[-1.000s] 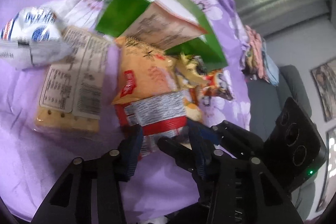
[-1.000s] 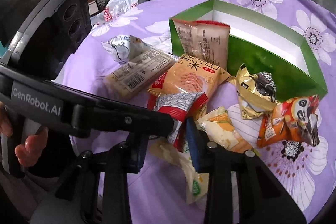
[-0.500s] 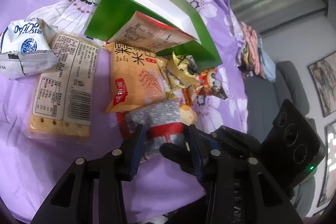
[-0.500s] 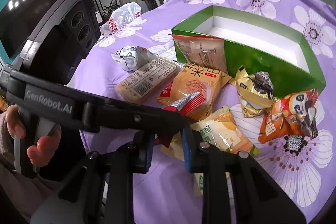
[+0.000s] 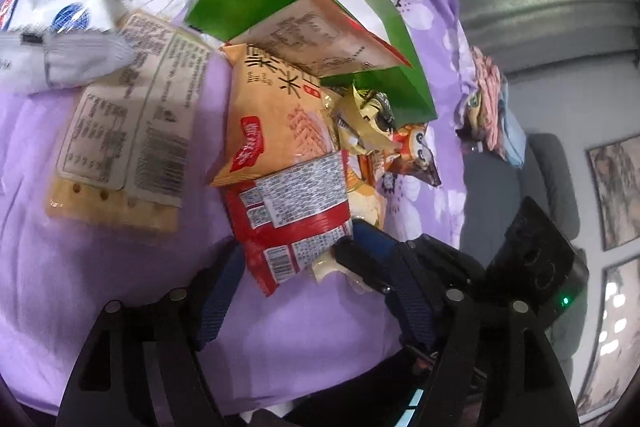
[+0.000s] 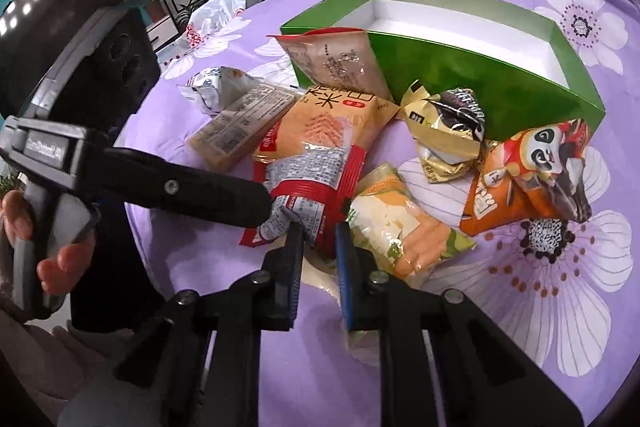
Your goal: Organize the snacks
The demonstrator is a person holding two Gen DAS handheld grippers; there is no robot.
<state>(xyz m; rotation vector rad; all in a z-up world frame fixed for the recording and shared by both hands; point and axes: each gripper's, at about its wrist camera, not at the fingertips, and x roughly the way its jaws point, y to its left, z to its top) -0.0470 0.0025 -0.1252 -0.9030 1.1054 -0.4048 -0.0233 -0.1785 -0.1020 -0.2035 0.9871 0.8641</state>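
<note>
1. The right gripper [image 6: 318, 239] points down at a pile of snack packets; its jaws are closing, nearly together, on the lower edge of a red-and-white packet [image 6: 316, 183], which sits between the blue pads.
2. The left gripper [image 5: 288, 267] reaches in from the left side of the right wrist view, held by a person's hand [image 6: 60, 263]. Its jaws are opening: they stand wide on either side of the same red-and-white packet [image 5: 294, 215] and do not press on it.
3. That packet lies on a purple cloth [image 6: 520, 327] printed with large white flowers, label side up, overlapping an orange rice-cracker packet [image 6: 328, 127] behind it.
4. Just beside the right gripper's right finger lies a yellow-and-green packet [image 6: 404, 231], partly under the red-and-white one.
5. Farther right are a gold wrapper [image 6: 444, 131] and an orange packet with a panda face [image 6: 532, 171], touching each other.
6. Left of the rice crackers lies a long clear pack of biscuits [image 5: 124, 131], label up, with a white-and-blue pouch [image 5: 60, 27] resting on its far end.
7. Behind the pile stands an open green box [image 6: 480, 83] with a white inside. A tan packet with red trim [image 6: 336, 63] leans against its near corner.
8. Beyond the cloth, a white plastic bag [image 6: 212, 15] lies near the far edge, and a room with a dark screen and potted plants is visible.
</note>
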